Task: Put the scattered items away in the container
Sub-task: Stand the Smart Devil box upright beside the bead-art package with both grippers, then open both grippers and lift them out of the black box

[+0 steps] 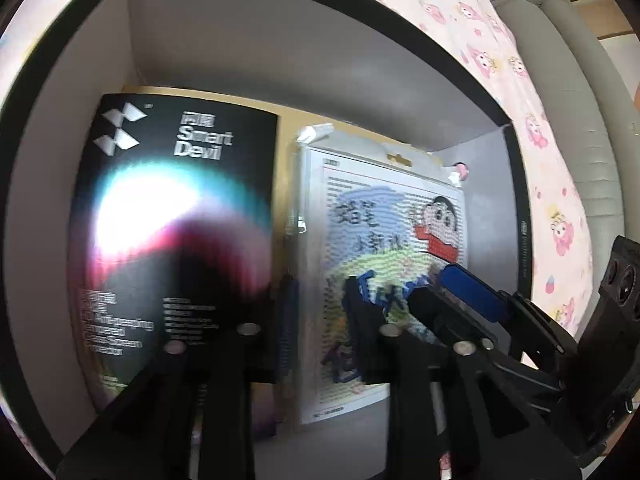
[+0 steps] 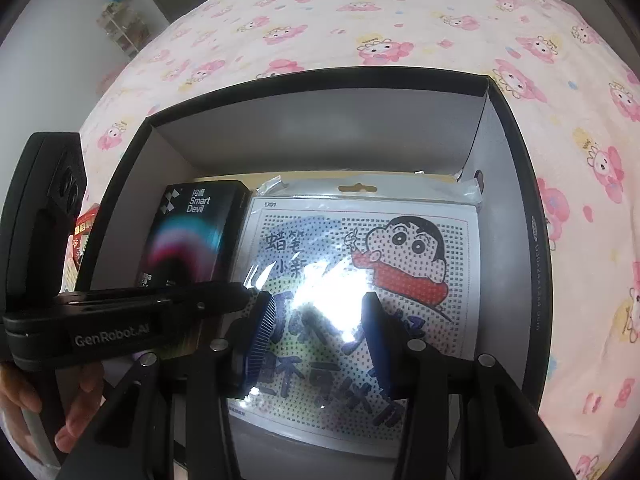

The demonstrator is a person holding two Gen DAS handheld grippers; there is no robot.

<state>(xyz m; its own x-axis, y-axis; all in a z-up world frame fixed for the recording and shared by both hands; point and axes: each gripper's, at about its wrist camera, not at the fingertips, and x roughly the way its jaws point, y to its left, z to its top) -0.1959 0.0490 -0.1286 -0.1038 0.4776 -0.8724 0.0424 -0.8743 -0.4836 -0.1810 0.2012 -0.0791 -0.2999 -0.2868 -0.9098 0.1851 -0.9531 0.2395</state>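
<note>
A black-rimmed box [image 2: 320, 128] with grey inner walls [image 1: 280, 48] sits on a bed. Inside it lie a black "Smart Devil" carton [image 1: 180, 220] [image 2: 188, 240] on the left and a clear-wrapped cartoon bead kit [image 1: 380, 220] [image 2: 360, 260] on the right. My left gripper [image 1: 320, 320] hangs open over the seam between the two, with nothing gripped. In the right wrist view it reaches in from the left [image 2: 252, 294]. My right gripper [image 2: 318, 336] is open above the glare on the kit and holds nothing. One of its blue pads [image 1: 472, 290] shows at the right of the left wrist view.
A pink cartoon-print bedsheet [image 2: 400, 20] surrounds the box. A red packet [image 2: 84, 232] lies outside the box's left wall. A grey padded surface [image 1: 560, 80] lies beyond the bed. A person's hand [image 2: 24, 392] holds the left gripper's handle.
</note>
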